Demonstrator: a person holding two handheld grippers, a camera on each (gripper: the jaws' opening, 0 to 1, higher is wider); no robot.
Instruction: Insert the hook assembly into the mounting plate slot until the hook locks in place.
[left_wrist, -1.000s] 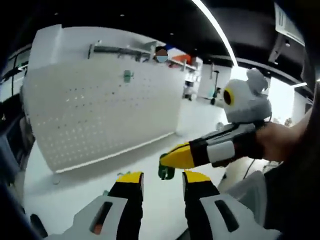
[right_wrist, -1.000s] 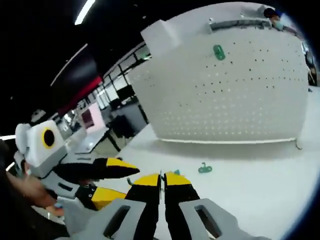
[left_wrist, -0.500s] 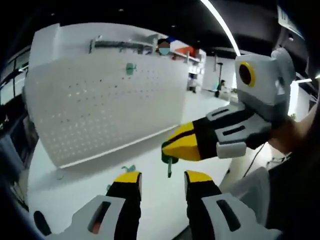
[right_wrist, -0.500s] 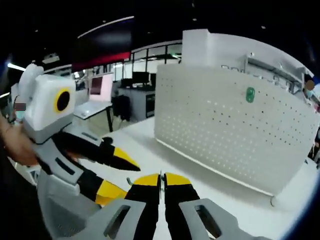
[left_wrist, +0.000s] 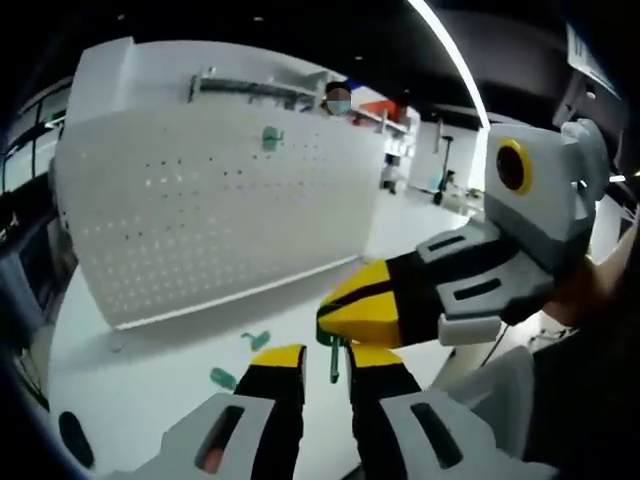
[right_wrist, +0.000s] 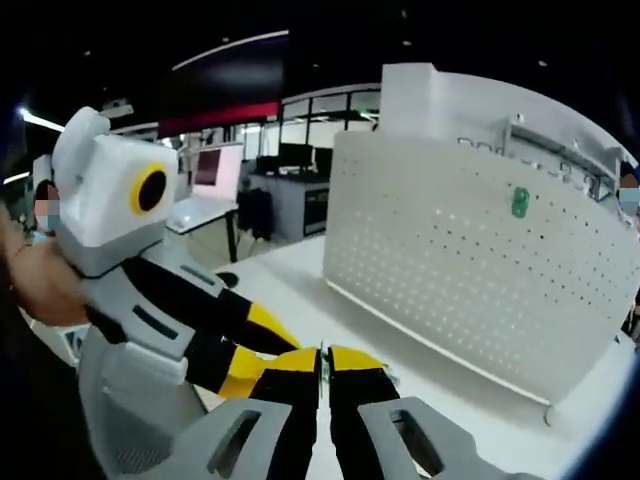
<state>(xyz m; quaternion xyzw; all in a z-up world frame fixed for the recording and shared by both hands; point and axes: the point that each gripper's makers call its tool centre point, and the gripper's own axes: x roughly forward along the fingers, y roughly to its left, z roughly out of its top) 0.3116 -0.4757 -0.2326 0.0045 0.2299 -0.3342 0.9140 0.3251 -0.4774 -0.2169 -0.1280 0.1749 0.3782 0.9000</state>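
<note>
Right gripper (left_wrist: 335, 318) is clenched on the green hook (left_wrist: 335, 358), jaws shut flat in the right gripper view, and it's holding it just ahead of my left gripper (left_wrist: 325, 358); left jaws stand apart with a narrow gap, grasping nothing, hook shank hanging right between the tips. Hook's long axis runs straight down out of the right jaws, free end pointing at the bench (left_wrist: 140, 385). Pegboard mounting plate (left_wrist: 200, 200) stands upright well ahead of both grippers, one green hook (left_wrist: 270, 138) already seated high on it; two loose green pieces (left_wrist: 245, 355) lie on the bench ahead-left of the left gripper. My read: regrip or steady the shank low with the left, rotate the prongs to face the plate, enter square to the holes, press until it seats
</note>
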